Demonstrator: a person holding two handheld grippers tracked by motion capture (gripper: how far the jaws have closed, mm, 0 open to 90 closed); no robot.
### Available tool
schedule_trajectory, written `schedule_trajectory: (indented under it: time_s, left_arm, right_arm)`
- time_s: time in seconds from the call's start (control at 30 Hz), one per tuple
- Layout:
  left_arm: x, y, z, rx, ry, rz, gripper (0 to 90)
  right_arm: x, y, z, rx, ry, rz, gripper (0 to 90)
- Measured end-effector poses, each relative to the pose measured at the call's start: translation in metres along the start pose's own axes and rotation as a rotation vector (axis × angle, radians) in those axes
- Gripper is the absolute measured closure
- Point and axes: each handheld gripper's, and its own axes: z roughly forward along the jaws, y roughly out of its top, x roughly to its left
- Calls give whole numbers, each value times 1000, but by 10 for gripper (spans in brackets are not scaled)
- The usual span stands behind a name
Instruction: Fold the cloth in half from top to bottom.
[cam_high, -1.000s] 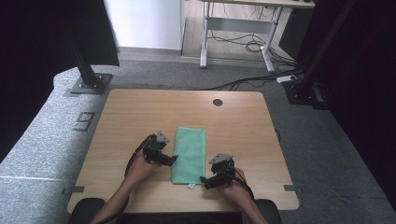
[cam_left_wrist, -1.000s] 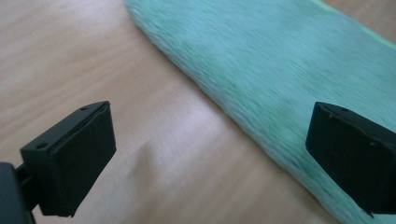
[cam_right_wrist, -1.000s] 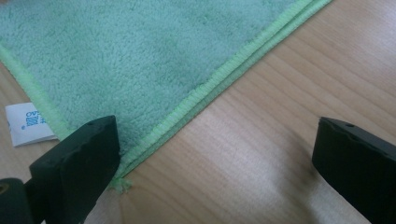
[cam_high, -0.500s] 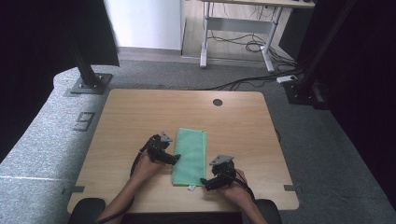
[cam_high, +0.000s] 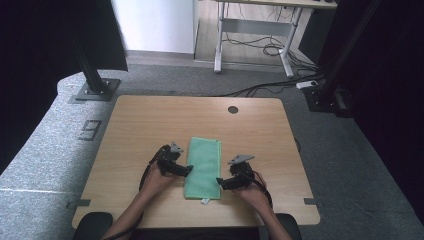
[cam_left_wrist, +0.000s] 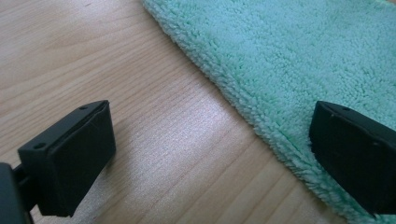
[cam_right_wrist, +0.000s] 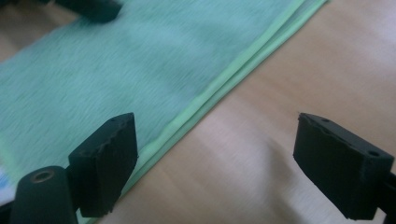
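A folded green towel (cam_high: 202, 167) lies lengthwise on the wooden table (cam_high: 150, 120), near its front edge. My left gripper (cam_high: 188, 170) is at the towel's left edge and open. In the left gripper view (cam_left_wrist: 210, 144) one jaw hovers over the fluffy towel (cam_left_wrist: 299, 60) and the other over bare wood. My right gripper (cam_high: 220, 182) is at the towel's right edge. Its jaws (cam_right_wrist: 215, 158) have just been closing a little but stand open, straddling the towel's hemmed edge (cam_right_wrist: 219, 86) without pressing it. The left gripper's jaw tip (cam_right_wrist: 93, 7) shows across the towel.
A round cable hole (cam_high: 233, 109) sits near the table's far edge. A small white tag (cam_high: 205, 201) sticks out from the towel's near end. Beyond the table are a black post base (cam_high: 95, 90), desk legs and floor cables (cam_high: 260, 50).
The right gripper has shifted slightly away from the table's front edge along the towel's right side. The left gripper and the towel have stayed in place.
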Motion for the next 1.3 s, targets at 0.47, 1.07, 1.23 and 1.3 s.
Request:
schedule_trajectory:
  time_s: [0.47,1.07,1.23,1.3]
  left_arm:
    - [-3,-1,-1,1,2,-2,13]
    - [-4,-2,-2,1,-2,2,13]
    - [-4,-2,-2,0,-3,1,13]
    - [-4,-2,-2,0,-3,1,13]
  right_arm:
    - [-37,48,31,-20,-65,46,215]
    - [-64,99,70,-6,-79,27,520]
    - [-65,103,82,29,-98,8,522]
    - [-67,102,86,50,-102,9,514]
